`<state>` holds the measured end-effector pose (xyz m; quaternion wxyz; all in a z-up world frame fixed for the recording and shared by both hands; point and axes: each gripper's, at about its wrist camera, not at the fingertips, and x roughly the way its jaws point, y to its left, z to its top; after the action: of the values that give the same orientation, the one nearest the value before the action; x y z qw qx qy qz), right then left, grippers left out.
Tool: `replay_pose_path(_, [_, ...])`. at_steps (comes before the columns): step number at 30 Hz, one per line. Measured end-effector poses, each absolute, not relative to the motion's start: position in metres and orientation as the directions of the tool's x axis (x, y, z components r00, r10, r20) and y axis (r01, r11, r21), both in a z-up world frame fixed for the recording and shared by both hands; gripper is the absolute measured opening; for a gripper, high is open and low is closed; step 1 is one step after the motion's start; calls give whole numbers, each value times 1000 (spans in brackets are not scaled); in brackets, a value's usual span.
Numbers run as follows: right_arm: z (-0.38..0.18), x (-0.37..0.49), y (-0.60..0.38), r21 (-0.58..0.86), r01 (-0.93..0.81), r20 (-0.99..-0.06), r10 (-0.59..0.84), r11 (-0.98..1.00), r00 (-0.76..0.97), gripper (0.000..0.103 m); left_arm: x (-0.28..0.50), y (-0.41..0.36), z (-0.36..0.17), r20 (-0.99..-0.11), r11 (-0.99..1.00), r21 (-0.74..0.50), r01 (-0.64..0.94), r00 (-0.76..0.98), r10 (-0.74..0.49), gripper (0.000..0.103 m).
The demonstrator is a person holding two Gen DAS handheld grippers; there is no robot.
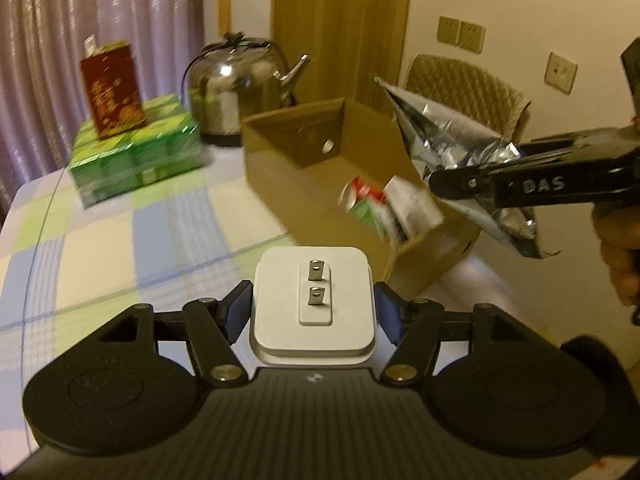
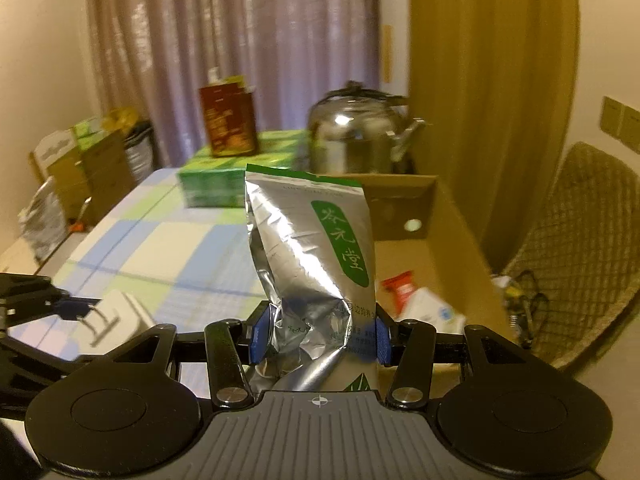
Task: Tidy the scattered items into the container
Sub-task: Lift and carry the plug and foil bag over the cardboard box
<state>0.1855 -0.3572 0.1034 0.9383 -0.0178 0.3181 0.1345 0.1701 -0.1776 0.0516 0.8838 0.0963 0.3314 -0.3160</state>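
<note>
My left gripper (image 1: 314, 314) is shut on a white plug adapter (image 1: 314, 300), its two metal prongs facing up, held above the checked tablecloth just short of the open cardboard box (image 1: 288, 184). My right gripper (image 2: 318, 336) is shut on a crumpled silver foil pouch (image 2: 316, 248) with a green label, held upright near the box (image 2: 448, 248). In the left wrist view the right gripper (image 1: 444, 176) holds the pouch (image 1: 444, 132) over the box's right side. Small packets (image 1: 384, 208) lie inside the box. The right wrist view shows the left gripper (image 2: 86, 312) and adapter (image 2: 120, 320) at lower left.
A steel kettle (image 1: 240, 92) stands behind the box. A red carton (image 1: 112, 92) sits on a stack of green packs (image 1: 136, 160) at the table's far left. A woven chair (image 2: 576, 248) stands right of the table. Cardboard boxes (image 2: 80, 168) stand by the curtain.
</note>
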Motion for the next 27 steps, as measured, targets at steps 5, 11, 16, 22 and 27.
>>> replay_pose_path(5, [100,218,-387,74,-212,-614,212,974,760,47,200,-218,63,-619,755,-45,654,575,-535,60])
replay_pose_path(11, [85,254,-418,121,-157,-634,198,980,747,47,240,-265,64,-606,733,-65,677,556,-568,60])
replay_pose_path(16, [70,278,-434,165,-128,-645,205,978,736,48,271,-298,45,-623,709,-78,701,521,-583,60])
replay_pose_path(22, [61,293,-442,175,-129,-649,212,976,731,48,292,-322,16,-665,690,-30,723,501,-554,60])
replay_pose_path(27, [54,307,-438,177,-143,-657,225,974,719,47,302,-328,2,-684,688,-11,726,496,-535,60])
